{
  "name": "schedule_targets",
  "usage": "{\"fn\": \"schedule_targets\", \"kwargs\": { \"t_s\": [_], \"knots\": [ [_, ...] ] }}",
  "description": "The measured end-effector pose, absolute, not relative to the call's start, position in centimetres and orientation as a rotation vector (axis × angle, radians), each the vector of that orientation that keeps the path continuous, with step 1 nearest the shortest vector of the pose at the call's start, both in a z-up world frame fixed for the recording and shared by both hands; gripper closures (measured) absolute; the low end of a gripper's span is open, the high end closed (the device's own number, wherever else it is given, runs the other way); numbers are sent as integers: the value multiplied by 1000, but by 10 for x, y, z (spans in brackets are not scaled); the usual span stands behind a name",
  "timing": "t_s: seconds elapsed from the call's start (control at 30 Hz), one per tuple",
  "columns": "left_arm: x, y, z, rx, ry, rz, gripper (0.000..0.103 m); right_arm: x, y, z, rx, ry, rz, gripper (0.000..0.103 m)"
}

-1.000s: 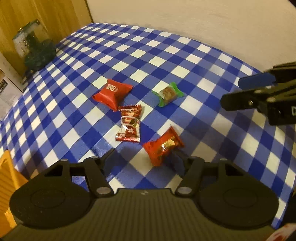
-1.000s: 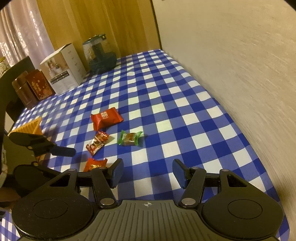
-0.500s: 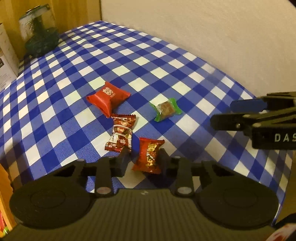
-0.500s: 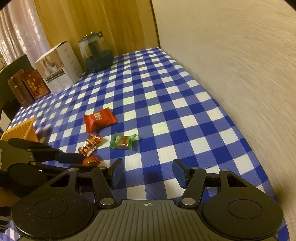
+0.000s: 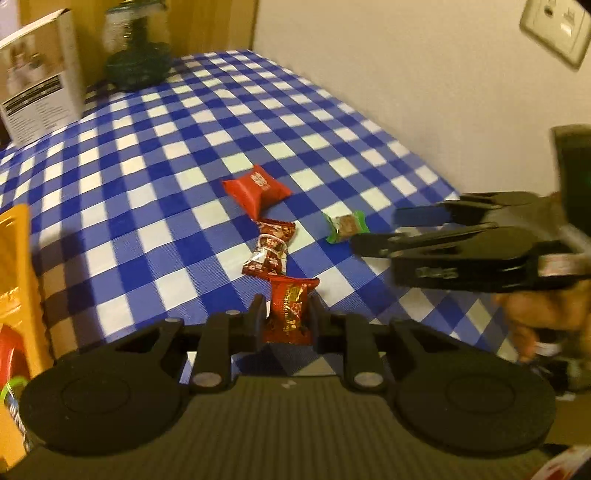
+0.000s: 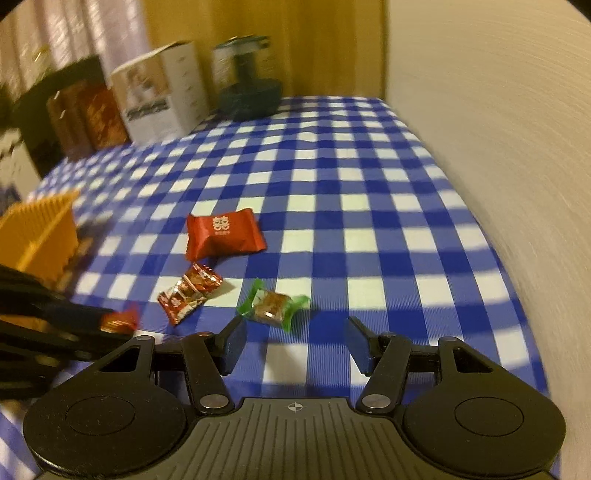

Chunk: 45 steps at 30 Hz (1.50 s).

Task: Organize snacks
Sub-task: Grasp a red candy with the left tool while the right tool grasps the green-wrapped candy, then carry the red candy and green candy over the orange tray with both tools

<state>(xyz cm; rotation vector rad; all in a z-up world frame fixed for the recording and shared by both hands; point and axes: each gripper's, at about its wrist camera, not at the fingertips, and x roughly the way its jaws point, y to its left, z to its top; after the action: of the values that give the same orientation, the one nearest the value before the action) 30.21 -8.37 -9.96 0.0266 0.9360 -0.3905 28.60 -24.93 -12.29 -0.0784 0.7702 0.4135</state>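
Gripping a red candy [image 5: 289, 310], left gripper [image 5: 286, 314]; wrapper print unreadable

Both cameras sit low over the checked tablecloth [image 5: 147, 192], each looking forward and down along its own fingers. The left view faces the wall, the right view the boxes at the far end. Both share the sweets, including the green-wrapped sweet [image 5: 345, 226] [image 6: 273, 304], seen close

bench [image 6: 369, 192]: blue-white checked cloth | wall [image 6: 498, 110]: pale, textured | wood panel [image 6: 332, 44] behind | wall socket [image 5: 554, 26], blurred, probably | light: warm, dim
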Motion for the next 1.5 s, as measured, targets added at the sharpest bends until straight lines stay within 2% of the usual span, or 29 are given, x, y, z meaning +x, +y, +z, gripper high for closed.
{"fn": "schedule_targets", "kwargs": {
  "t_s": [0.23,0.3,0.37,0.47,0.67,1.13,1.5],
  "knots": [
    [289,-71,-82,-22,901,-378,82,300,-232,-139,-234,732,470,45],
    [286,-69,-80,-33,899,-380,82,304,-231,-140,-226,731,486,50],
    [285,-68,-78,-40,897,-381,82,306,-229,-140,-217,731,508,65],
    [282,-68,-77,-45,894,-376,82,303,-224,-139,-207,737,512,80],
    [270,-63,-73,-61,892,-359,82,284,-223,-125,-134,767,473,81],
    [204,-33,-35,-135,844,-301,82,190,-216,-51,64,727,441,81],
    [148,0,-9,-162,797,-249,82,121,-188,-31,88,732,481,81]
  ]
}}
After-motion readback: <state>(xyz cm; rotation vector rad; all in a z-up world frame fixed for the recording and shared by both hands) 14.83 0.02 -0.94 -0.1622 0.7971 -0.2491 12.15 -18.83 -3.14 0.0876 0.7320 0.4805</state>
